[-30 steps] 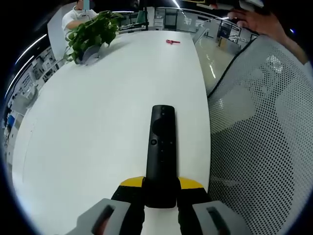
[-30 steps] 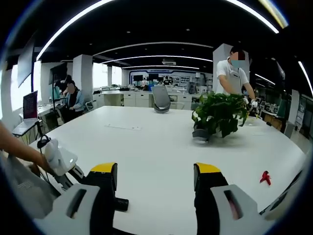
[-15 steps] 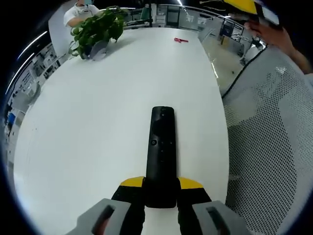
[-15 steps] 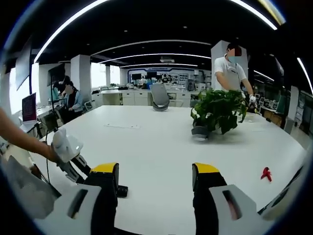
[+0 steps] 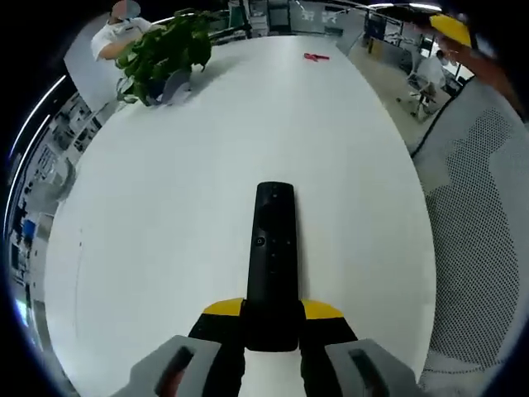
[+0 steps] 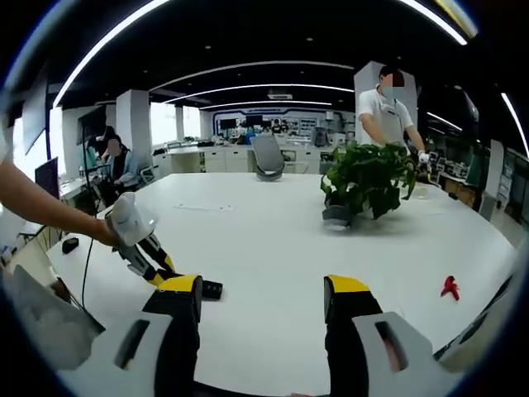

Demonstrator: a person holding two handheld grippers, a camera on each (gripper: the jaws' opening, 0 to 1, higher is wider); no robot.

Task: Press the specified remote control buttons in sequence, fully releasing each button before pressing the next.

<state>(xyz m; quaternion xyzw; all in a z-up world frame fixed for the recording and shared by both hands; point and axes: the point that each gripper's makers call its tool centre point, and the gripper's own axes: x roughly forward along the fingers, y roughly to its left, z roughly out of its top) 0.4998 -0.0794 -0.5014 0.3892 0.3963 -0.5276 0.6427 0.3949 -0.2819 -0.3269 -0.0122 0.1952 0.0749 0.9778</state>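
Clearly, the left gripper (image 5: pixel 271 331) clamped the remote (image 5: pixel 272 256); the right gripper (image 6: pixel 263 318), jaws apart at six o'clock, risked mispressing.

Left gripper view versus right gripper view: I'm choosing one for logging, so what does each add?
The left gripper view adds the black slim remote control's button face, clamped in the left tool, plus a white mesh chair back. The right gripper view adds the open right tool. Shared: white table, green potted plant, small red object.
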